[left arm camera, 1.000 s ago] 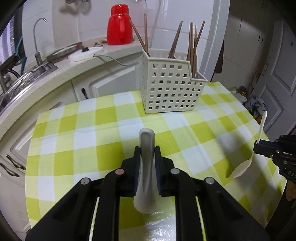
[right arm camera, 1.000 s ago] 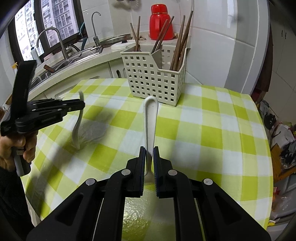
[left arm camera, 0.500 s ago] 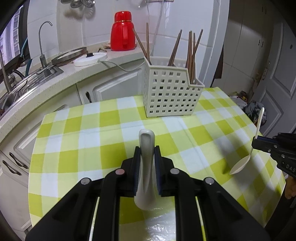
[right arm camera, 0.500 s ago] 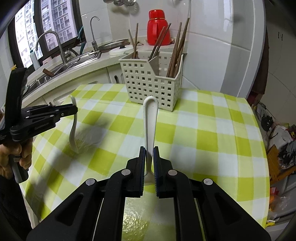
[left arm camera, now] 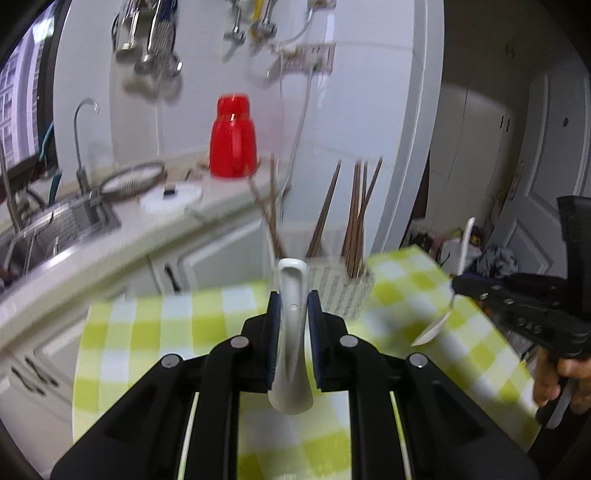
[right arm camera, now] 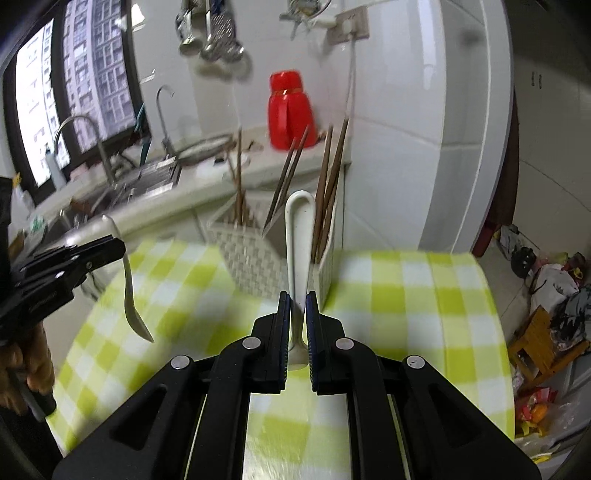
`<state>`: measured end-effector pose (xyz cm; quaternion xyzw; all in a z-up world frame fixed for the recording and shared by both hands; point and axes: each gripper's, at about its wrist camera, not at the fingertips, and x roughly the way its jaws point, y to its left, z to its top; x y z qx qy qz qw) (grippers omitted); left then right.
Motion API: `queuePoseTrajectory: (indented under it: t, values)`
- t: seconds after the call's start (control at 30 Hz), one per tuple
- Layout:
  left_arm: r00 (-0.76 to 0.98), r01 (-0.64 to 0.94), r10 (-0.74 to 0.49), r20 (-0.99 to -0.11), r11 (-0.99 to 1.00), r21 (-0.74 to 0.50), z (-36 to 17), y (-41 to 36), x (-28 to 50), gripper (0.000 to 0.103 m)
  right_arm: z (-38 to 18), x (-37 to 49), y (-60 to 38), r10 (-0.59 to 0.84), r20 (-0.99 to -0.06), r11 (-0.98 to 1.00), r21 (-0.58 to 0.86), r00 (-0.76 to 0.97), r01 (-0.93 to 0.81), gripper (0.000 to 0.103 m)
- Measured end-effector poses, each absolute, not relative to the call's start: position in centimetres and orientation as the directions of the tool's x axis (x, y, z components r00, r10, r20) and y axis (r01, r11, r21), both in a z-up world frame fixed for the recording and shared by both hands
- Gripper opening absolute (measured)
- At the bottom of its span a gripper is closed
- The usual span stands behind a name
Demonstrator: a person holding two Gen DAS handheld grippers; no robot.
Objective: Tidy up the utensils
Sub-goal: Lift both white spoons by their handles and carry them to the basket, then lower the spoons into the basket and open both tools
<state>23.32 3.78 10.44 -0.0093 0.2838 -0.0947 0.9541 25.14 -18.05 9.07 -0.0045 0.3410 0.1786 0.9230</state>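
Both grippers have risen since the earlier frames. Left gripper (left arm camera: pixel 292 308) clamps a white spoon (left arm camera: pixel 291 332); right gripper (right arm camera: pixel 297 308) clamps a second white spoon (right arm camera: pixel 298 251). Both spoons hang in the air above the checked counter (right arm camera: pixel 399 295), short of the white basket (right arm camera: pixel 251 258) holding chopsticks (right arm camera: pixel 328 184).

Counter, far: red plastic thermos jug (left arm camera: pixel 232 138) beside a white round lid (left arm camera: pixel 171 194)
Sink, far left: steel basin (right arm camera: pixel 147 177) under a curved chrome tap (right arm camera: pixel 164 110)
Wall: hanging metal ladles (right arm camera: pixel 214 35)
Table: green-and-white checked cloth (right arm camera: pixel 406 295)
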Motion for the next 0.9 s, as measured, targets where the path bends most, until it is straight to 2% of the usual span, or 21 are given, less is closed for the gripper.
queuePoseTrajectory:
  t: [0.2, 0.4, 0.6, 0.9]
  values:
    - [0.850, 0.207, -0.216, -0.481, 0.976, -0.073, 14.7, 2.4, 27.5, 0.015, 11.5, 29.0, -16.9, 0.299, -0.591, 0.951, 0.121, 0.749, -0.284, 0.009]
    - [0.866, 0.208, -0.222, -0.447, 0.975, -0.081, 16.3, 1.6, 31.9, 0.015, 11.7, 32.5, -16.1, 0.261, -0.577, 0.965, 0.125, 0.774, -0.232, 0.009]
    - [0.873, 0.181, -0.210, -0.441, 0.978, -0.107, 15.7, 2.1, 35.9, 0.015, 10.7, 35.0, -15.2, 0.248, -0.582, 0.968, 0.115, 0.774, -0.224, 0.009]
    - [0.857, 0.162, -0.202, -0.474, 0.979, -0.124, 11.5, 1.7, 38.4, 0.015, 8.1, 36.6, -14.6, 0.259, -0.611, 0.965, 0.131, 0.749, -0.226, 0.009]
